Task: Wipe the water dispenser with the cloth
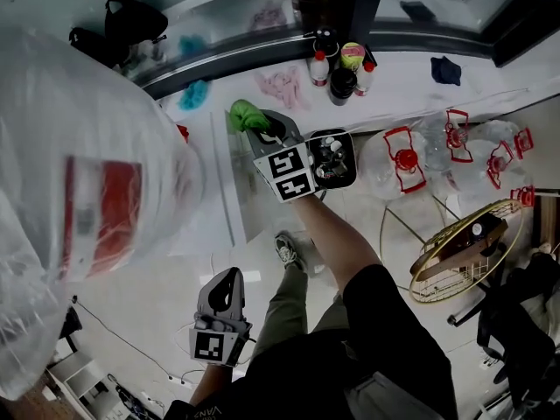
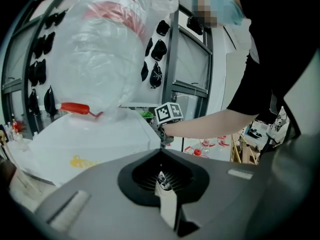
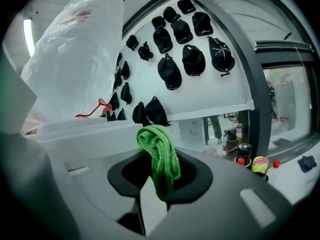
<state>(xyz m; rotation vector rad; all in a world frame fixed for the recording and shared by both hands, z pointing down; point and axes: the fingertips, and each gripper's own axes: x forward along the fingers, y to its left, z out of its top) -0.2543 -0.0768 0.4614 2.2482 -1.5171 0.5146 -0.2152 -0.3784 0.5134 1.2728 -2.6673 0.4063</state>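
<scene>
Head view shows a big bagged bottle (image 1: 79, 191) filling the left side, wrapped in clear plastic and seated on the white dispenser (image 2: 100, 144). To the right, on the floor, stand empty jugs (image 1: 402, 160) with red handles. Nearer than the jugs is a gold wire fan (image 1: 468, 248).

The right gripper (image 1: 259, 131) reaches out over the dispenser's far right edge. Its fingers are closed on a green cloth (image 3: 160, 154), pinching it at the middle so that a loop bunches above the tips and an end hangs below. From the head view the cloth (image 1: 245, 115) sits at the dispenser's far corner. It looks to be at the top edge, but whether it touches the surface is not clear.

The left gripper (image 1: 229, 283) hangs low and near, beside the person's leg and well apart from the dispenser. Its own view shows the fingers pressed together with nothing held between them.

A few small bottles (image 1: 341, 73) with red and yellow caps stand on the far ledge beyond the cloth.
</scene>
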